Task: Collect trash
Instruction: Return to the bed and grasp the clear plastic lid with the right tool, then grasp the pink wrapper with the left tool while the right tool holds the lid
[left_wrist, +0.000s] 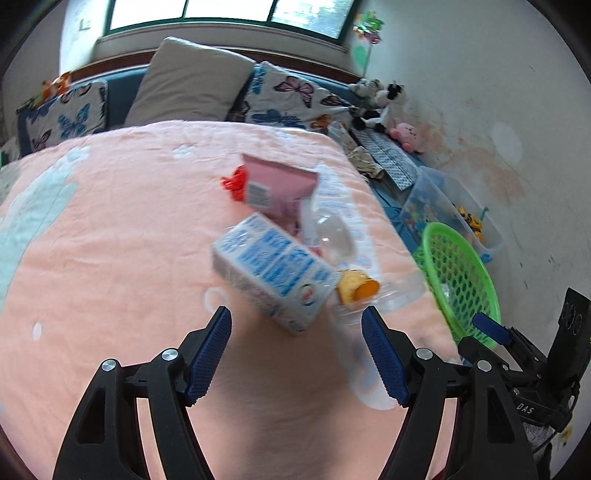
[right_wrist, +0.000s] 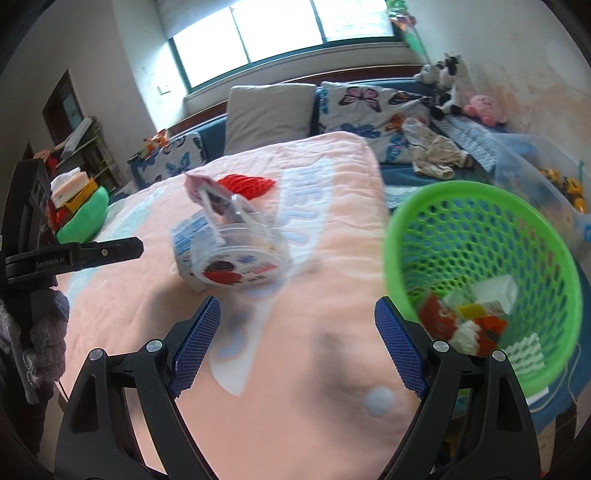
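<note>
Now both our grippers, left gripper (left_wrist: 296, 326) and right gripper (right_wrist: 297, 315), hang wide and empty; trash is piled mid-frame, so grabbing the milk carton (left_wrist: 273, 275) could topple the plastic cup (right_wrist: 240, 258) off the bed (left_wrist: 110, 240).

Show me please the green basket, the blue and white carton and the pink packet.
green basket (right_wrist: 399, 236): right wrist view, on its near rim.
blue and white carton (left_wrist: 273, 269): left wrist view, on its printed top face.
pink packet (left_wrist: 280, 181): left wrist view, on its flat pink side.
</note>
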